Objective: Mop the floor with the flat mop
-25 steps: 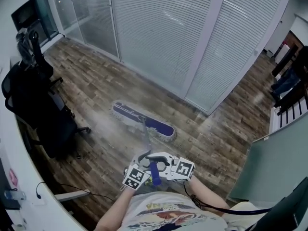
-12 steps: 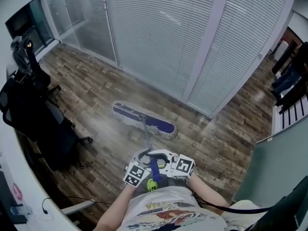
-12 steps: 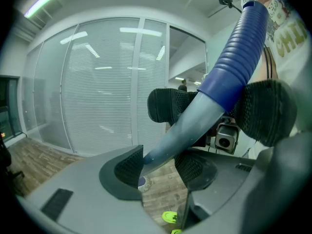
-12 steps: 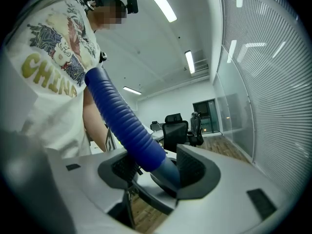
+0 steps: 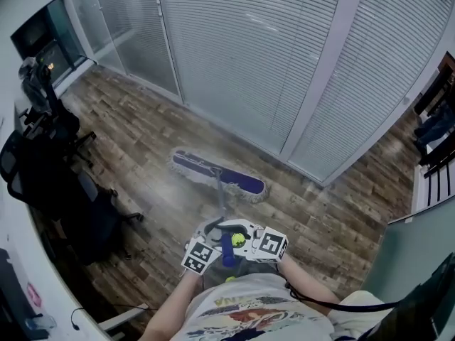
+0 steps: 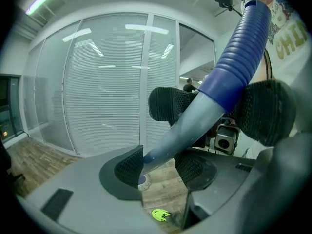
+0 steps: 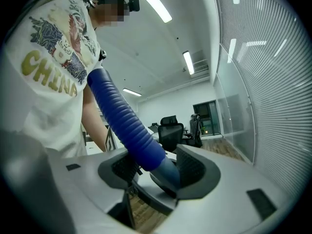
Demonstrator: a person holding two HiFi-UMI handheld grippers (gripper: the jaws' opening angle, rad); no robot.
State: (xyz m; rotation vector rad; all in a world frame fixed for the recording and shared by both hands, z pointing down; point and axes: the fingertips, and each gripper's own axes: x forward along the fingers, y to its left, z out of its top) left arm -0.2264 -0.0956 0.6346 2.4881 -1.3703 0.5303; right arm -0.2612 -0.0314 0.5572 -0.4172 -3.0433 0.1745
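A person stands on a dark wood-plank floor [image 5: 135, 130] and holds the flat mop [image 5: 217, 175] with both grippers, close in front of a white printed shirt [image 5: 238, 311].

The left gripper [image 6: 161, 165] is clamped on the grey shaft [image 6: 187, 126] of the mop. The shaft passes between the two ribbed pads and slopes down out of sight behind the gripper's body. The right gripper [image 7: 155, 168] is clamped higher up, on the lower end of the ribbed blue grip [image 7: 124, 123], where blue meets grey. In the left gripper view the right gripper's pads show just above, closed on that same junction. The blue grip rises past them toward the person's chest.

In the head view the shaft runs forward and down from the grippers to the mop head [image 5: 242, 184]. It is a long, flat blue pad with a pale fringe, and it lies flat on the floor ahead of the person. It sits at a slant, near the foot of a glass wall with closed white blinds [image 5: 242, 55].

A black office chair [image 5: 64, 190] stands to the left, well apart from the mop head, beside the curved edge of a white tabletop [image 5: 18, 268]. A small yellow-green thing [image 5: 239, 240] shows between the grippers, and I cannot tell what it is.
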